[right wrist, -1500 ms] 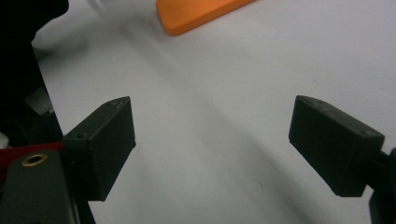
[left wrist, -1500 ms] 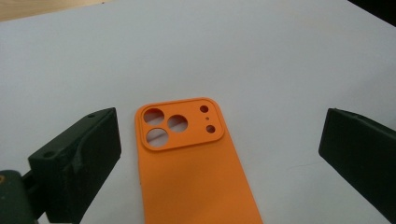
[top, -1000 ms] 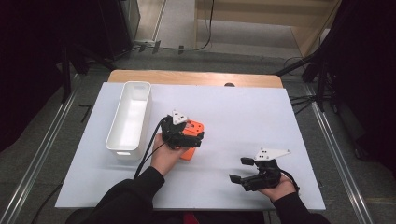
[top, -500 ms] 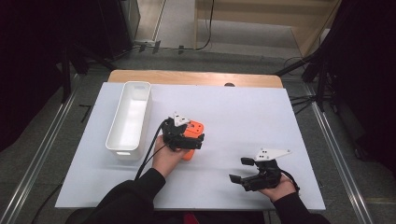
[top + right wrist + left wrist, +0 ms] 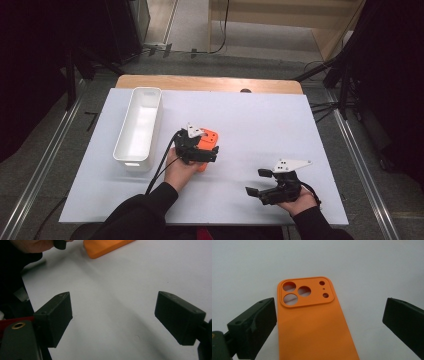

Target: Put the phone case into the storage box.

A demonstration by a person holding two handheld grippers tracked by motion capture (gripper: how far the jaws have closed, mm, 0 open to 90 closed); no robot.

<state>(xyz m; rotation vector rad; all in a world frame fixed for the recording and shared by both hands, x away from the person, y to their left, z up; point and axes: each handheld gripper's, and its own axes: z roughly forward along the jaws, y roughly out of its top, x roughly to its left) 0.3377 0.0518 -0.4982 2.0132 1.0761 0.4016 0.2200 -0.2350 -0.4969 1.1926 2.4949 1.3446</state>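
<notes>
An orange phone case [image 5: 312, 322] lies flat on the white table cover, back side up, its camera cut-outs at the far end. My left gripper [image 5: 329, 312] hovers over it, open, with one black jaw on either side of the case and neither touching it. From above, the left gripper [image 5: 200, 146] covers most of the phone case [image 5: 210, 136] near the table's middle. My right gripper [image 5: 256, 182] rests open near the front right, apart from the case, with nothing between its jaws. In the right gripper view, the right gripper [image 5: 113, 312] faces bare cover and the phone case [image 5: 107, 246] lies farther off.
A long white tray [image 5: 137, 125] stands on the left of the table, beside the left gripper. The white cover [image 5: 270, 125] spreads wide to the right and back. A wooden table edge [image 5: 210, 83] runs along the far side. The person's left hand [image 5: 35, 245] is seen beyond the right gripper.
The left gripper has drawn back slightly toward the near edge above the orange case. The right gripper has stayed where it was.
</notes>
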